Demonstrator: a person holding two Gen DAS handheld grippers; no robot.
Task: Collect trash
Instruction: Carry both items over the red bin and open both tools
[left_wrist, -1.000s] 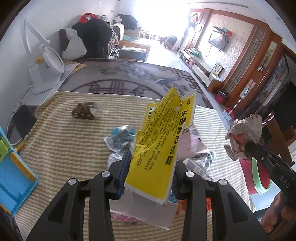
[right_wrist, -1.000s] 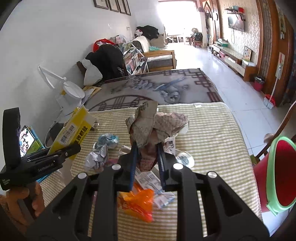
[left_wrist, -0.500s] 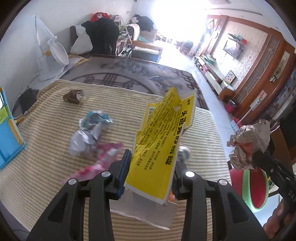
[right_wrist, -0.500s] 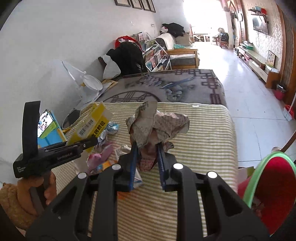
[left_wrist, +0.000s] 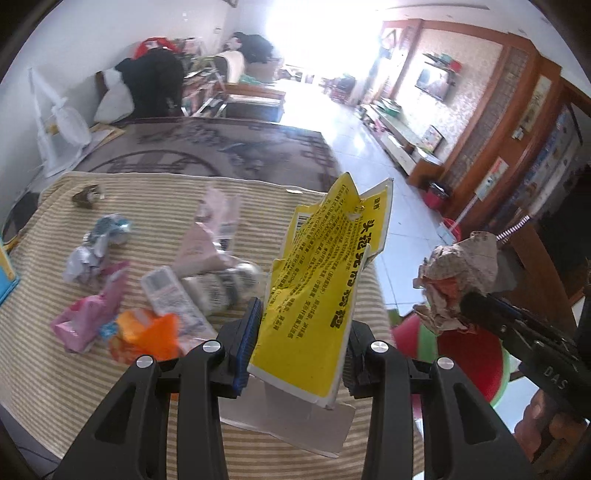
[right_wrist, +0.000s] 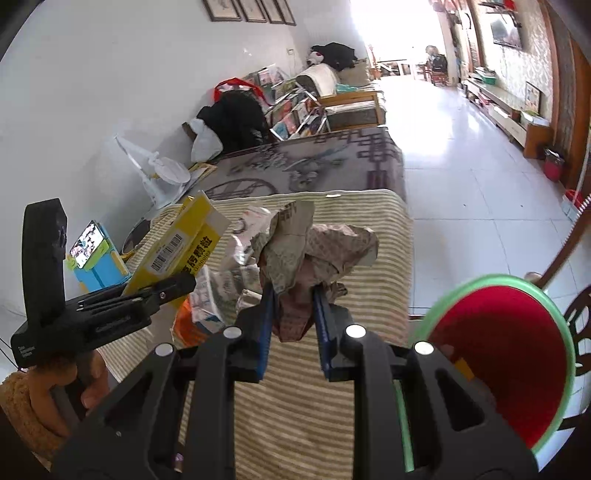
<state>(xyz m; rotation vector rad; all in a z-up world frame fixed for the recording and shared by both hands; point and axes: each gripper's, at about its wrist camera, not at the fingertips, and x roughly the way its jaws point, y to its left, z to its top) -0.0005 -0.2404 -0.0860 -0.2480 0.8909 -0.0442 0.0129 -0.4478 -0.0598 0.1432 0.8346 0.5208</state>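
Note:
My left gripper (left_wrist: 299, 343) is shut on a flattened yellow box (left_wrist: 325, 280) and holds it above the striped table's right part; the box also shows in the right wrist view (right_wrist: 184, 243). My right gripper (right_wrist: 293, 317) is shut on a crumpled paper ball (right_wrist: 314, 251), held in the air near the table's right edge; the ball also shows in the left wrist view (left_wrist: 458, 280). A red bin with a green rim (right_wrist: 506, 354) stands on the floor just right of the table. Loose wrappers (left_wrist: 155, 310) lie on the table.
The striped tablecloth (left_wrist: 155, 199) ends at a right edge beside the bin. A blue phone stand (right_wrist: 98, 258) is at the table's left. A patterned rug (left_wrist: 207, 147), a white fan (left_wrist: 59, 125) and a sofa with clothes lie beyond. A wooden chair (right_wrist: 576, 317) is by the bin.
Both grippers have moved right toward the table's edge with their loads still held. The red bin has come much closer in the right wrist view.

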